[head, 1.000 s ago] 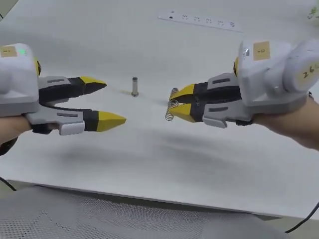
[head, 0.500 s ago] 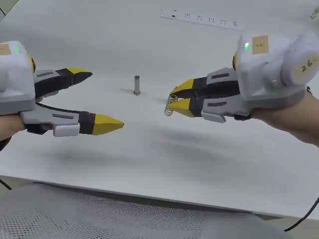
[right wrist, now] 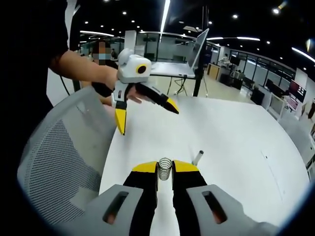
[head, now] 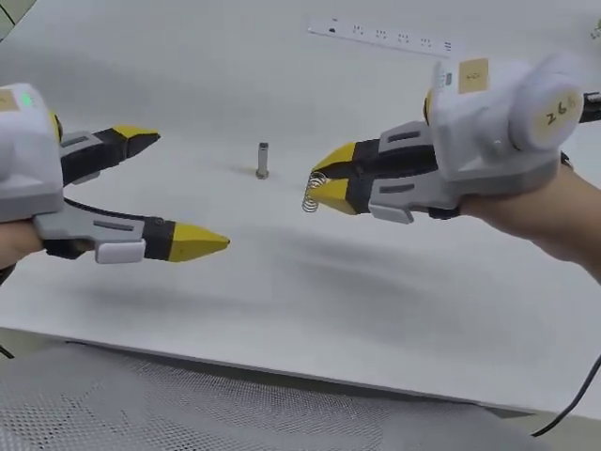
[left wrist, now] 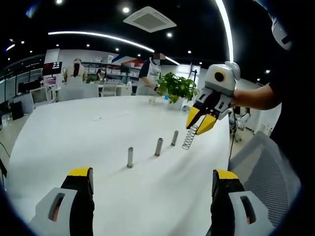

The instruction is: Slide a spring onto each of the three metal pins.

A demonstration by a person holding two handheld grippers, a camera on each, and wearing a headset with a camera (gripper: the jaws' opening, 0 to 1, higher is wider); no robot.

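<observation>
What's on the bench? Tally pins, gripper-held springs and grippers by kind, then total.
Upright grey metal pins: 3
Silver wire coil spring, held by a gripper: 1
Yellow-tipped two-jaw grippers (left gripper, right gripper): 2
Total: 6

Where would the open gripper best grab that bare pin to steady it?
Probably low on the pin, near its base, with the left gripper coming in from the side: it stands upright, and its top must stay free for the spring.

Upright pins in a row, open tabletop around
</observation>
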